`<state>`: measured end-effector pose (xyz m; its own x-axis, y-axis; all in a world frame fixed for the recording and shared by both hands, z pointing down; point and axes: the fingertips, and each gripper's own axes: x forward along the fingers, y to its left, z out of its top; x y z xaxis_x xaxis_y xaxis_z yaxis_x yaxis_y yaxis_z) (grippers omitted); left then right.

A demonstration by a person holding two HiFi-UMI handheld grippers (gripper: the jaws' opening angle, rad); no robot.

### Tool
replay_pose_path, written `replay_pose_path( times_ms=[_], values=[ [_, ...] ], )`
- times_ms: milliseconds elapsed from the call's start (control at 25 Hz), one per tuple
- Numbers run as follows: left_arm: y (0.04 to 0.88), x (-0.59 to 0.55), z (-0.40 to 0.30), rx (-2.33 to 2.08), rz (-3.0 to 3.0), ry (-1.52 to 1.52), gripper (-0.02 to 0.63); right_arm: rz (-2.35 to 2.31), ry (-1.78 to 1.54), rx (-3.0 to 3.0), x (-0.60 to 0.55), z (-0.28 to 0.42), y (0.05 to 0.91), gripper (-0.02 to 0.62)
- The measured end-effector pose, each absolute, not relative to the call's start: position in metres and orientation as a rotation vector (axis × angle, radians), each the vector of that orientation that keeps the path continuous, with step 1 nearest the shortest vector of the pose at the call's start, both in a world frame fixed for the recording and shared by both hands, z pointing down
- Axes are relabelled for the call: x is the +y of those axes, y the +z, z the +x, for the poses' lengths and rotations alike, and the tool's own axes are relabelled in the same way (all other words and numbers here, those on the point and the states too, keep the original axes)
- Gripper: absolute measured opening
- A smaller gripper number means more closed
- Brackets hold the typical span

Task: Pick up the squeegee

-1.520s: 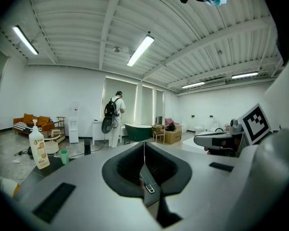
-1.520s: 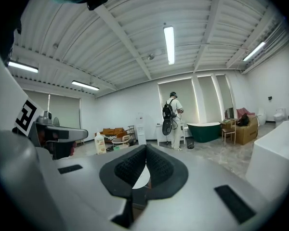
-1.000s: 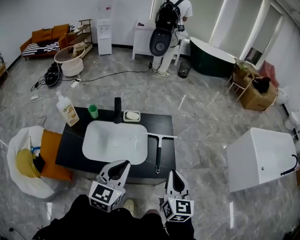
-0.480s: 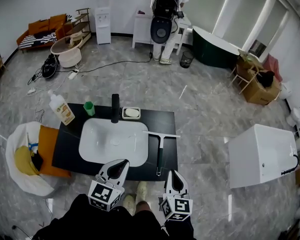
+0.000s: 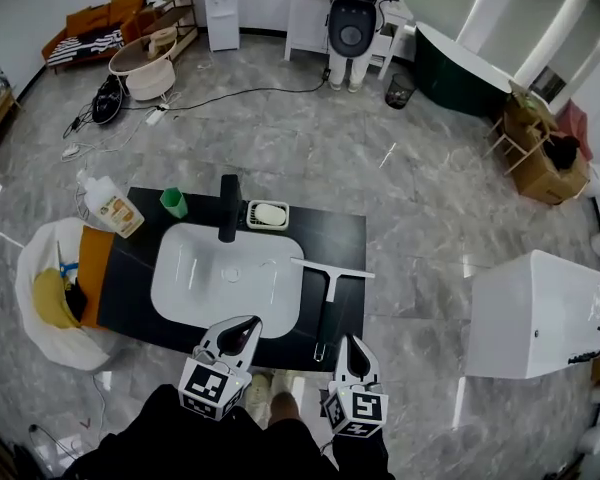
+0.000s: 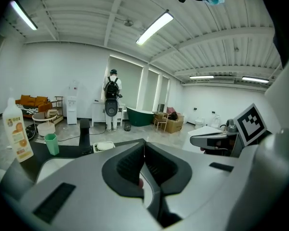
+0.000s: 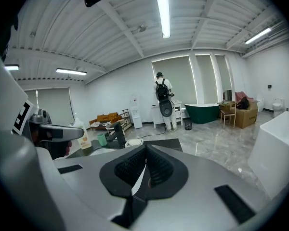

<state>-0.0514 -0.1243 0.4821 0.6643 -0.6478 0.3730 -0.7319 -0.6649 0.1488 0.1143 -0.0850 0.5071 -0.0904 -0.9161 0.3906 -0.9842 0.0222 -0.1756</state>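
Note:
The squeegee [image 5: 328,306] lies on the black counter [image 5: 130,286], right of the white basin [image 5: 225,280]. Its pale blade points across at the far end and its dark handle runs toward me, ending at the counter's near edge. My right gripper [image 5: 352,341] is shut and empty, its tip just right of the handle's near end and apart from it. My left gripper [image 5: 248,324] is also shut and empty, over the near edge below the basin. In the left gripper view the jaws [image 6: 144,146] meet; in the right gripper view the jaws [image 7: 145,150] meet too.
A black faucet [image 5: 227,208], a soap dish [image 5: 268,214], a green cup [image 5: 172,203] and a soap bottle [image 5: 110,208] stand along the counter's far side. A white bag [image 5: 50,298] sits left of it, a white box [image 5: 535,313] right. A person [image 5: 355,18] stands far back.
The counter and squeegee have drawn closer under both grippers, which came forward and down together. Both stay shut. The person at the back has shifted toward the top edge.

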Motion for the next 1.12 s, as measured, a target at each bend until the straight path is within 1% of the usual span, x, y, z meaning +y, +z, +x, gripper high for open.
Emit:
replay_pose_path(
  times_ms=[520,1000,1040,1080,1120],
  values=[
    [0.56,-0.2,-0.028,-1.13,2.448,0.526,0.025,1.846,0.764,-2.078,-0.17,0.135,0.596,0.015],
    [0.605,-0.235,-0.024,-1.154,2.349,0.572,0.025,1.802,0.864,-1.98,-0.207,0.148,0.653,0.017],
    [0.607,-0.237,-0.023,-1.156,2.343,0.574,0.025,1.794,0.881,-1.978,-0.21,0.148,0.657,0.038],
    [0.609,-0.24,-0.023,-1.157,2.338,0.576,0.025,1.785,0.9,-1.977,-0.212,0.148,0.661,0.132],
    [0.61,-0.242,-0.022,-1.158,2.334,0.578,0.025,1.781,0.917,-1.97,-0.214,0.149,0.665,0.153]
  ],
)
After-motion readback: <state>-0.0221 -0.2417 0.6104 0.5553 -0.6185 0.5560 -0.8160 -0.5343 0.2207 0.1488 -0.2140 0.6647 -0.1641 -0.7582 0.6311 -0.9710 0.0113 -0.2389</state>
